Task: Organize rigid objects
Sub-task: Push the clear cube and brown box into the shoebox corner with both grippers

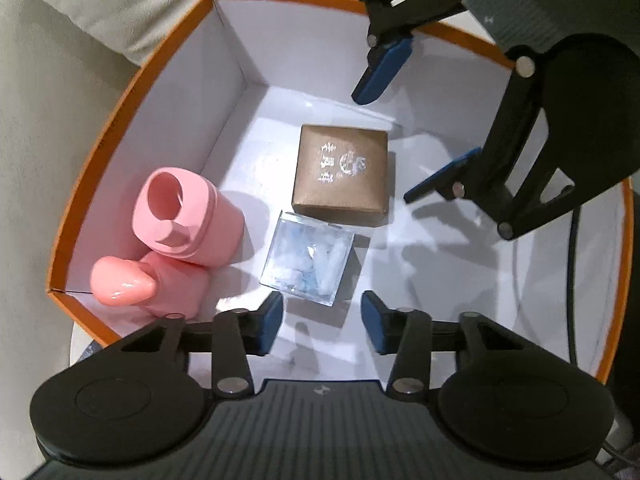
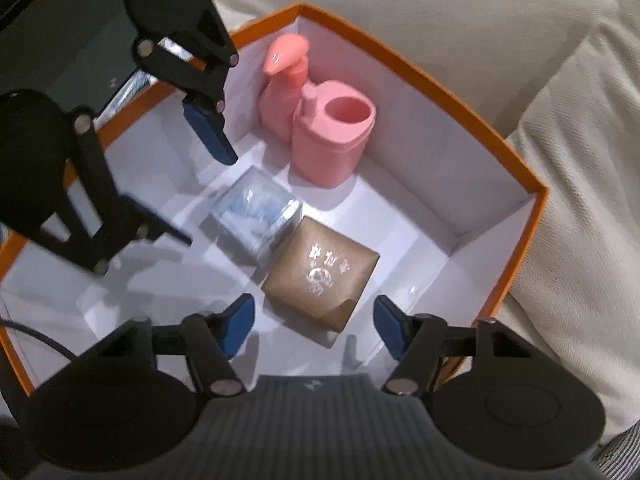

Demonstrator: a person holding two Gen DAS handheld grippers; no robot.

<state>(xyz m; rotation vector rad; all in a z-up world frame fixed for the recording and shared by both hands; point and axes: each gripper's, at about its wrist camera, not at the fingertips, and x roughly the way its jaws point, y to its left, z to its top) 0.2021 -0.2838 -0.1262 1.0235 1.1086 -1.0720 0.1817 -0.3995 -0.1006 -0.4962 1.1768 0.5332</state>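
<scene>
An orange box with white inside (image 1: 224, 92) (image 2: 500, 216) holds a brown gift box (image 1: 342, 170) (image 2: 322, 280), a clear plastic cube with blue-white contents (image 1: 308, 258) (image 2: 256, 216), and two pink dispensers (image 1: 184, 216) (image 2: 332, 136), one with a pump spout (image 1: 120, 282) (image 2: 284, 60). My left gripper (image 1: 322, 326) (image 2: 200, 188) is open and empty just above the clear cube. My right gripper (image 2: 314, 326) (image 1: 408, 140) is open and empty just over the brown gift box.
The orange box rests on cream cushions (image 1: 60, 100) (image 2: 560, 140). A black cable (image 2: 36, 336) runs along the box's side. A shiny item (image 2: 132, 88) lies outside the box rim, partly hidden.
</scene>
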